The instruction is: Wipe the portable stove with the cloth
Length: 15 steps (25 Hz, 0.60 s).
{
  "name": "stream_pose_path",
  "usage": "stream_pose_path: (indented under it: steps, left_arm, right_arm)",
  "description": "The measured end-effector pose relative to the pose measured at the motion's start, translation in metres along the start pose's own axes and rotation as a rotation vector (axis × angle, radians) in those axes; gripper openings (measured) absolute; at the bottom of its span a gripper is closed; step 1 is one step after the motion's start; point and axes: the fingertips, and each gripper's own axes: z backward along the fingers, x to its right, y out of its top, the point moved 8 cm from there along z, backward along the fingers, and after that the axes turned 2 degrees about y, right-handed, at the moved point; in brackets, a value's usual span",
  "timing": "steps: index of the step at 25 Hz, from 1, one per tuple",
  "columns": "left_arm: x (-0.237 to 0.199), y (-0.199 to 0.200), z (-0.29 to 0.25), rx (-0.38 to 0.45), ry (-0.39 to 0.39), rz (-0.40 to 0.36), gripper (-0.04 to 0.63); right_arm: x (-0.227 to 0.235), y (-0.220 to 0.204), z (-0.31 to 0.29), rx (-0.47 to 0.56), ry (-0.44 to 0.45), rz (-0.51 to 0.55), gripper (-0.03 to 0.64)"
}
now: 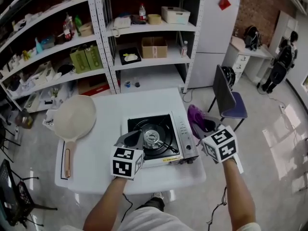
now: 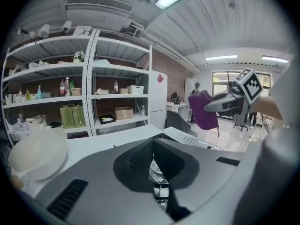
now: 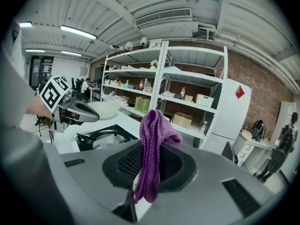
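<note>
The biggest things on my feed are the two white shelving units [image 1: 144, 37] along the back wall, loaded with boxes and bottles, and the tall white fridge [image 1: 219, 28] to their right. A dark chair with a purple seat [image 1: 226, 97] stands on the floor between the fridge and the tabletop [image 1: 106, 129].

The white tabletop fills the middle of the head view. On its left side lies a pale round pan [image 1: 74, 117], its wooden handle pointing back toward me. The portable stove [image 1: 163, 129] sits at the right side of the tabletop, with its black top and ring burner facing up and its silver control panel along its right edge.

My left gripper [image 1: 136, 138] hangs over the front left part of the stove, just beside the burner. In the left gripper view its jaws stand together at the tips with nothing between them, and I see the burner through the gap behind them. I cannot tell whether it touches the stove.

My right gripper [image 1: 207, 130] is at the stove's right edge, near the control panel. Its jaws are clamped on the purple knitted cloth [image 3: 154, 125], which stands up above them and also droops below. From the left gripper view the cloth hangs in the air, clear of the stove's panel, not touching it.
</note>
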Motion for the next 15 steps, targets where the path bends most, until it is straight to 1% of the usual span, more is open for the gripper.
stream_pose_path:
  steps: [7,11,15]
  left_arm:
    - [-0.017,-0.005,-0.028,-0.033,0.015,0.034,0.003]
    - [-0.028,-0.009,-0.038,-0.048,0.03,0.061,0.003]
    - [-0.033,-0.011,-0.047,-0.056,0.028,0.077,0.003]
  right_arm:
    - [0.026,0.007,-0.061,-0.082,0.075,0.079,0.063]
    - [0.031,0.007,-0.094,-0.152,0.121,0.157,0.063]
    - [0.038,0.011,-0.123,-0.208,0.145,0.236,0.063]
